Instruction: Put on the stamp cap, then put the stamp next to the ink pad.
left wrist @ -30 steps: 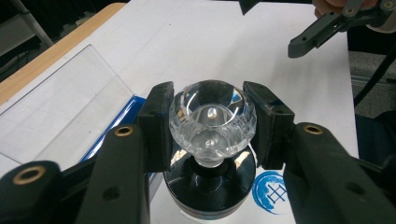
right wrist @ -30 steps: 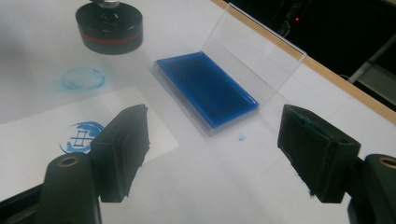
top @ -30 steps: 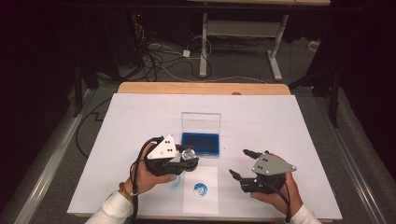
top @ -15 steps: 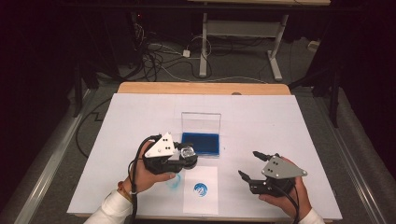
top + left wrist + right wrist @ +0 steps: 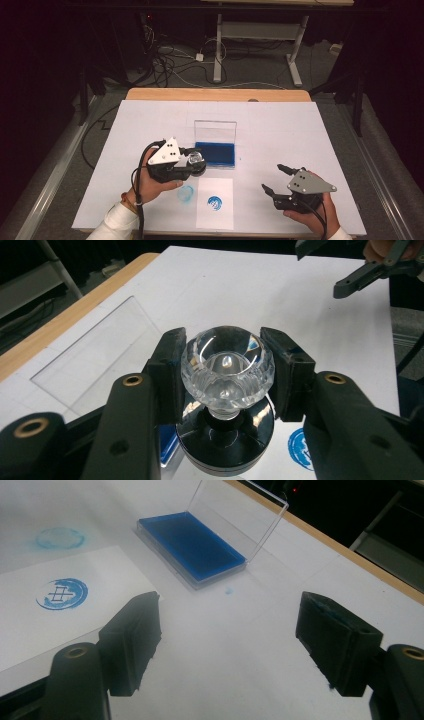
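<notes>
A stamp with a faceted clear glass knob and a round black base hangs just above the table, in front of the ink pad; my left gripper is shut on the knob. From above, the stamp and left gripper sit at the near left corner of the blue ink pad. The pad's clear lid stands open. A white paper bears a round blue print. My right gripper is open and holds nothing, low over bare table right of the paper.
A faint blue ring smear marks the white table cover left of the paper. The right gripper view shows the ink pad, the paper and the print ahead. A wooden table edge runs along the far side.
My right gripper has drifted to the right and slightly nearer the front edge, away from the paper. The left gripper and the stamp have stayed in place.
</notes>
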Demonstrator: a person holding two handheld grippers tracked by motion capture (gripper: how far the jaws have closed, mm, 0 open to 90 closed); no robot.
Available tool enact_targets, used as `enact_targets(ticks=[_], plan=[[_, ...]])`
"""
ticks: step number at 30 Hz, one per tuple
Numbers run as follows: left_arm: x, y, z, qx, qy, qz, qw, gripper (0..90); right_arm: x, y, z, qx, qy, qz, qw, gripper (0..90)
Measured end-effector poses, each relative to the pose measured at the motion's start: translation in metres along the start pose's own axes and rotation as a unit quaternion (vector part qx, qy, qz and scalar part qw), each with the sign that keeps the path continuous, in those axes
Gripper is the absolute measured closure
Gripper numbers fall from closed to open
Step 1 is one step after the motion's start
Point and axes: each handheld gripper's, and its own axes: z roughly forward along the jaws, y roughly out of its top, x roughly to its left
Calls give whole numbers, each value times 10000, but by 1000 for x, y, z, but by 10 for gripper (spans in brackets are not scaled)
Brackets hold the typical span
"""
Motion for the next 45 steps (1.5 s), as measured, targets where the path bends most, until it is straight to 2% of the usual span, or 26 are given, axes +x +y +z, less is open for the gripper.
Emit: enact_targets(ticks=[4,7,11,13,19,24,27,32,35,45], plan=[[6,-1,-4,-27,91,-55,9999,541,-1,-3,-2,12,-13,54,10000,259],[11,-3,-4,46,229,-64,9997,541,-2,-6,-4,38,11,99,9999,257],[19,-7,-5,85,305,-164,9994,541,-3,-9,-7,49,-2,148,9999,255],[23,-9,-5,131,422,-196,9988,542,-4,-10,-8,62,-12,179,9998,254],[38,-18,-2,178,476,-422,9978,541,-7,-12,-9,44,-62,235,9997,254],[48,-23,1,287,592,-502,9966,541,-6,-11,-8,30,-52,228,9997,253],[54,-26,1,250,624,-575,9961,541,-5,-12,-8,64,-30,202,9998,253],[64,-32,6,348,715,-704,9943,541,-5,-12,-8,75,-43,218,9997,254],[71,-37,12,423,689,-834,9932,541,-4,-12,-8,94,-35,189,9998,254],[87,-48,34,833,746,-918,9895,541,-4,-13,-5,154,7,203,9997,254]])
